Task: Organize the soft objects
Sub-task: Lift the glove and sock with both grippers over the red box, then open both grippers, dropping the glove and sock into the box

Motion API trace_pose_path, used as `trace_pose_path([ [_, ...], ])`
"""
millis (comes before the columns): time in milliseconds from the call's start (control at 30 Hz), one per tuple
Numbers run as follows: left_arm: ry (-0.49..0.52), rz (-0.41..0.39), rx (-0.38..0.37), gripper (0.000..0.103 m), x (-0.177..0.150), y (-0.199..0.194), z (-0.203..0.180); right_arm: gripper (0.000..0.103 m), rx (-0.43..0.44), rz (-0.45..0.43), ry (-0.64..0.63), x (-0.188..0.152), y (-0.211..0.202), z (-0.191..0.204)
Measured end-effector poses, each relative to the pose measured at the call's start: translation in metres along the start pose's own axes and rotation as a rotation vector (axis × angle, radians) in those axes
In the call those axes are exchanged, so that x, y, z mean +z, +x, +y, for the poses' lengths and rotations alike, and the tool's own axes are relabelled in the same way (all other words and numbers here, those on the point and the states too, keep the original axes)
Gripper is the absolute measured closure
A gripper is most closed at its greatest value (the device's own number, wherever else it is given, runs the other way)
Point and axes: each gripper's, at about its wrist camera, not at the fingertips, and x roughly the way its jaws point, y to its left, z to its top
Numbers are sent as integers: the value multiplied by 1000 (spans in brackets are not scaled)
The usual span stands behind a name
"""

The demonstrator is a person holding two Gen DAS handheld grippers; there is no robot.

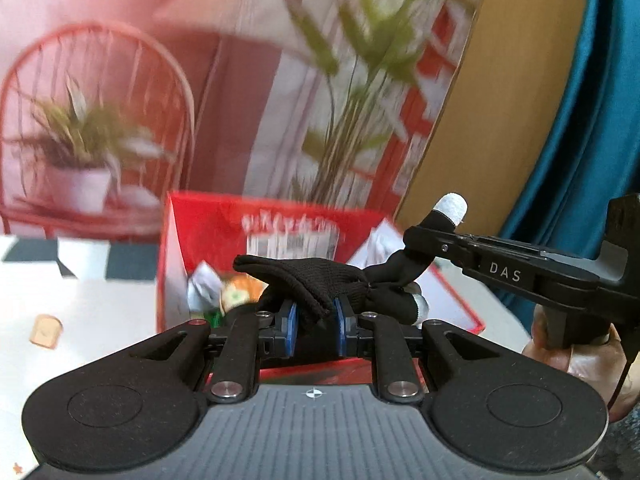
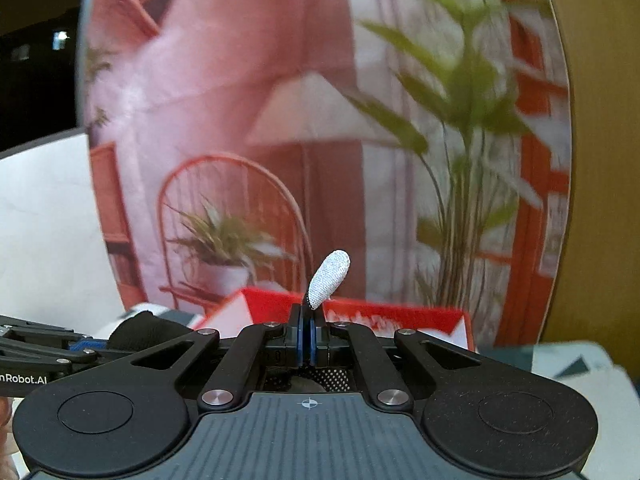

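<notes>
**Black glove stretched between two tongs above the red box**

Both tongs are pinching the same glove (image 1: pixel 304 276), one at each end. The left tongs (image 1: pixel 314 318) have their blue pads pressed onto the cuff part of the black knit, which bunches up and droops over the pads. From there the glove runs off to the right, where a long finger of it rises to the right tongs (image 1: pixel 430 236). Those are pressed together on that finger just below its white tip (image 1: pixel 452 206), which pokes out above them.

From the right wrist view, the right tongs (image 2: pixel 308 334) show their pads squeezed nearly flat together, with only the thin fabric between them, and the white tip (image 2: pixel 330 278) stands up tilted to the right, just past the pads. The left tongs (image 2: pixel 86 346) come in from the left edge there, with the black cuff (image 2: pixel 144 330) bulging beside their blue pad.

The glove hangs in the air, clear of the table (image 1: pixel 100 316), right over the near side of an open red box (image 1: pixel 208 216). Inside the box lie some soft things, one orange and white (image 1: pixel 240 290), blurred. A small tan piece (image 1: pixel 46 331) lies on the table well left of the box. A hand (image 1: pixel 580 356) grips the handle of the right tongs at the right edge.
</notes>
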Motion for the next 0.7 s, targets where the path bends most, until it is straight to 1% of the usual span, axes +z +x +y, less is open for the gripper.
trace_pose_path([
  [133, 9, 88, 14, 83, -2, 26, 12, 100, -24, 95, 28, -22, 29, -15],
  [233, -20, 147, 11, 82, -5, 42, 23, 100, -43, 152, 40, -38, 43, -22],
  [333, -5, 163, 30, 81, -6, 50, 25, 100, -56, 191, 25, -47, 52, -23],
  [433, 33, 143, 58, 74, -2, 51, 22, 98, -67, 211, 9, -52, 56, -21],
  [467, 51, 134, 68, 64, -1, 49, 20, 96, -72, 212, 6, -52, 55, -21],
  [500, 67, 124, 74, 51, 0, 47, 18, 94, -79, 215, 3, -52, 54, -22],
  [533, 79, 109, 75, 44, 0, 43, 16, 93, -83, 215, -2, -52, 53, -21],
  [567, 87, 89, 73, 35, 1, 38, 14, 87, -91, 213, -12, -51, 51, -21],
  [600, 92, 70, 73, 28, 1, 33, 13, 82, -101, 206, -30, -51, 48, -20],
  [633, 96, 53, 77, 25, 2, 29, 11, 79, -109, 200, -46, -50, 45, -19],
  [667, 100, 37, 84, 19, 2, 25, 9, 72, -114, 193, -59, -50, 42, -18],
  [700, 104, 18, 95, 11, 2, 21, 6, 61, -118, 185, -68, -50, 39, -18],
])
